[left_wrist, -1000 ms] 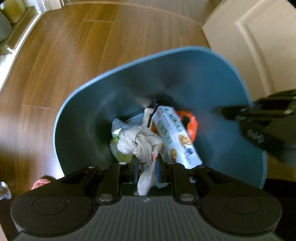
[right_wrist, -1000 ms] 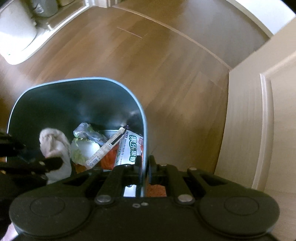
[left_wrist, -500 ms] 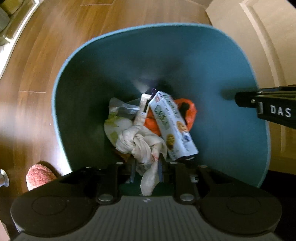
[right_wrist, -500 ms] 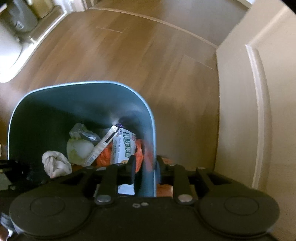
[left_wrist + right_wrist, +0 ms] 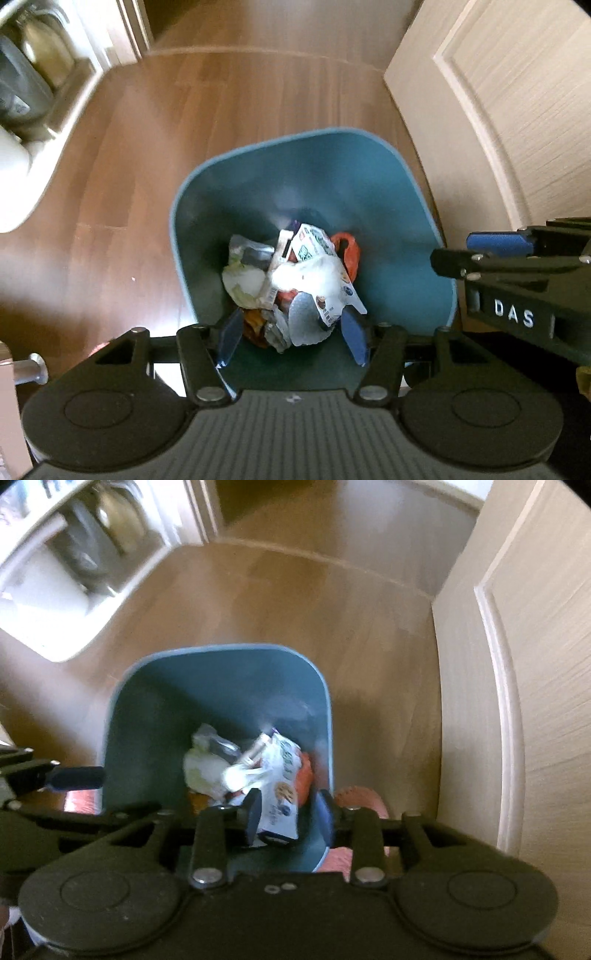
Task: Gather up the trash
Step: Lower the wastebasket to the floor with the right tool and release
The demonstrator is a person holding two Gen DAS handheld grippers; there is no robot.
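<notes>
While the left gripper (image 5: pixel 291 338) and right gripper (image 5: pixel 290 818) are hovering wide and empty over the blue bin (image 5: pixel 388 206), the white rag (image 5: pixel 310 275) is lying inside on a carton (image 5: pixel 282 790) and wrappers, suggesting collection is nearing done.

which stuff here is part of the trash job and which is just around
Job:
- teal bin
- white tissue wad
- cookie box
- left gripper, open
- right gripper, open

Just around:
- wood floor
- door
- pink slipper
</notes>
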